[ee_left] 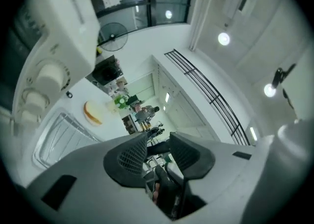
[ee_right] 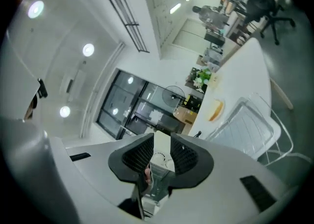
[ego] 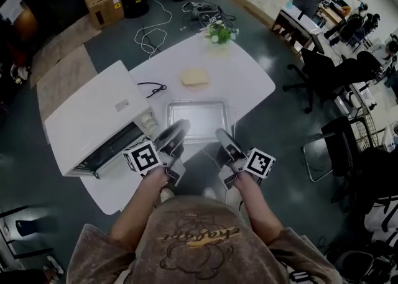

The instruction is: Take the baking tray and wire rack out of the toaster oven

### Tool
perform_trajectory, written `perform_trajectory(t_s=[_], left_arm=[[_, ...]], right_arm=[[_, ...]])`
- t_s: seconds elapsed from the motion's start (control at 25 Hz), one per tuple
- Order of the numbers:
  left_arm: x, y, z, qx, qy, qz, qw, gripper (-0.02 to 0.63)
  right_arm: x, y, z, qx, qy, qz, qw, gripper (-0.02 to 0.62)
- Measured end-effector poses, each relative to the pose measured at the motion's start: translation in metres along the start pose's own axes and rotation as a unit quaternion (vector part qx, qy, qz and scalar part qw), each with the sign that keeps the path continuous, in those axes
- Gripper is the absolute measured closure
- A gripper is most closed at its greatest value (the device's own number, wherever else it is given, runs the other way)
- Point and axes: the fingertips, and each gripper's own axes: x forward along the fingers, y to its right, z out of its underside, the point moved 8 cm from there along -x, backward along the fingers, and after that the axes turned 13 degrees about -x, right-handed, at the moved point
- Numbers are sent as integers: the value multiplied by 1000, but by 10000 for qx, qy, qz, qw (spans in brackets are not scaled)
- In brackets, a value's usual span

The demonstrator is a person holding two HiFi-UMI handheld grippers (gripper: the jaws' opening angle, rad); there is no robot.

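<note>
The white oven (ego: 93, 112) stands at the left edge of the surface (ego: 249, 77), its dark front turned toward the near edge. Just to its right, out of it, the silvery rectangular tray (ego: 194, 121) lies flat near the near edge. The wire rack (ee_right: 245, 124) appears to rest on top of the tray.

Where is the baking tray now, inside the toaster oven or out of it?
Out. The baking tray lies flat on the white table, beside the toaster oven.
</note>
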Motion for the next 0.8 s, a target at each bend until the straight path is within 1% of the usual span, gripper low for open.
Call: perform_trajectory(t_s=[0.08, 0.12, 0.16, 0.24, 0.32, 0.36, 0.4, 0.48, 0.56, 0.6, 0.68, 0.76, 0.8], left_arm=[[-5, 14, -5, 499, -210, -46, 9985, 480], [-9, 20, -6, 741, -295, -121, 9967, 479], [-14, 24, -7, 991, -349, -229, 9942, 479], [-25, 28, -7, 1538, -335, -505, 9862, 481], [-35, 27, -4, 2062, -257, -735, 9754, 581], [-39, 25, -1, 2270, -257, -808, 9702, 589], [-43, 21, 2, 2439, -281, -866, 9655, 593], [-50, 13, 10, 2700, -302, -970, 9575, 598], [-56, 4, 16, 2876, -241, -1063, 9515, 600], [-58, 1, 19, 2924, -193, -1106, 9497, 600], [-61, -6, 24, 2937, -75, -1157, 9488, 600], [-64, -11, 25, 2963, 18, -1183, 9477, 601], [-66, -13, 25, 3020, 37, -1207, 9456, 601]], right_arm=[[4, -20, -5, -678, -212, 33, 9975, 515], [4, -30, -5, -1071, -335, 58, 9937, 533], [5, -40, -5, -1477, -439, 51, 9880, 557], [7, -55, -1, -2256, -613, 43, 9723, 578], [7, -64, 6, -2921, -739, 129, 9534, 591], [6, -65, 10, -3142, -762, 182, 9461, 595], [5, -65, 14, -3267, -753, 226, 9418, 595], [3, -62, 21, -3338, -688, 312, 9396, 595], [0, -58, 28, -3402, -674, 453, 9368, 595], [-1, -56, 31, -3464, -684, 537, 9340, 595], [-6, -53, 34, -3540, -667, 674, 9304, 595], [-9, -50, 36, -3510, -599, 771, 9313, 595], [-10, -48, 37, -3515, -577, 820, 9308, 595]])
